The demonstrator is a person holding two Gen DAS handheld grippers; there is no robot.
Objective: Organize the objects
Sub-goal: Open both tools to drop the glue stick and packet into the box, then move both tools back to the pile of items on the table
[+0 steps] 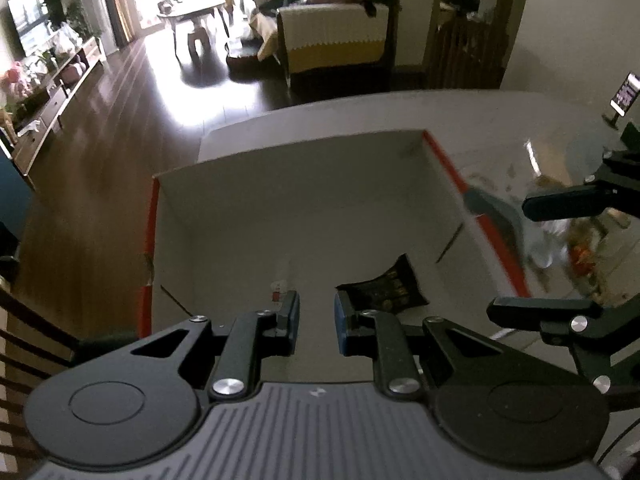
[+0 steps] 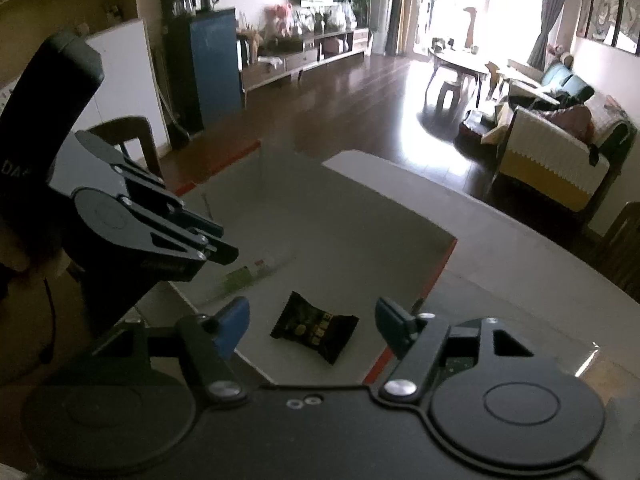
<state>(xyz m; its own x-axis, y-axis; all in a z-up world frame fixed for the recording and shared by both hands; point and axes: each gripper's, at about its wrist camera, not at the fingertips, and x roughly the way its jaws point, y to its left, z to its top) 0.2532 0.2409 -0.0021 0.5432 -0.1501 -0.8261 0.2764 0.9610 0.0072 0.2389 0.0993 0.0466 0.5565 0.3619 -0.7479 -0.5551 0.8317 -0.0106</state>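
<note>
An open white box (image 1: pixel 304 200) with red edges (image 2: pixel 440 264) sits on the table. On its floor lie a black snack packet (image 1: pixel 384 288) (image 2: pixel 316 332) and a small clear packet (image 1: pixel 278 292) (image 2: pixel 248 276) with a red and green label. My left gripper (image 1: pixel 316 314) hovers open over the box's near side, nothing between its fingers, the black packet just to its right. My right gripper (image 2: pixel 314 320) is open wide above the black packet without touching it. Each gripper shows in the other's view: the right (image 1: pixel 510 256), the left (image 2: pixel 228 242).
The box stands on a white table (image 2: pixel 520 256). Blurred colourful packets (image 1: pixel 580 256) lie on the table right of the box. A phone on a stand (image 1: pixel 624 96) is at the far right. A wooden chair (image 2: pixel 128 140) stands left, with dark floor and a sofa (image 2: pixel 552 168) beyond.
</note>
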